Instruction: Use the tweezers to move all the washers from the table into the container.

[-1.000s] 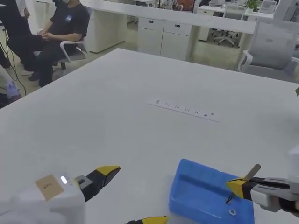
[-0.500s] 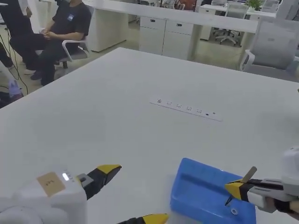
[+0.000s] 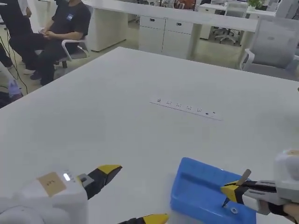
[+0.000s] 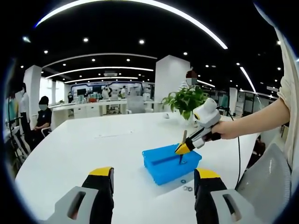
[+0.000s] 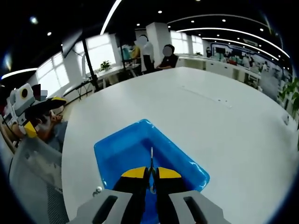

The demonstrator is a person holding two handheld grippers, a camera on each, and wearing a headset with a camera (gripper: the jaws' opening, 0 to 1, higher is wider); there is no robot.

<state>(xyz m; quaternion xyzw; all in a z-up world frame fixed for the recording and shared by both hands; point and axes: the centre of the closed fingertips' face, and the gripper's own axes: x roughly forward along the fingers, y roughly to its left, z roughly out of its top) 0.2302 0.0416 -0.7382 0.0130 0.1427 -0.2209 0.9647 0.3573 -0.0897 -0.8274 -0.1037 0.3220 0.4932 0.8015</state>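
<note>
Slightly lower now, the right gripper (image 3: 231, 190) pinches thin tweezers (image 3: 226, 201) tip-down above a small washer (image 3: 232, 210) in the blue container (image 3: 196, 184); left gripper (image 3: 132, 195) hovers, jaws spread

open office: white desks (image 3: 187, 17), grey chair (image 3: 275, 44), ceiling lights (image 4: 141, 41)

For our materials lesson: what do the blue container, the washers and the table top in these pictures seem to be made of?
The container looks like moulded plastic: even saturated blue, rounded rim, soft sheen. The washers are probably metal: small grey rings with a slight glint, though they are too small to be sure. The table top is smooth matt white, perhaps laminate; the look leaves it open.
</note>
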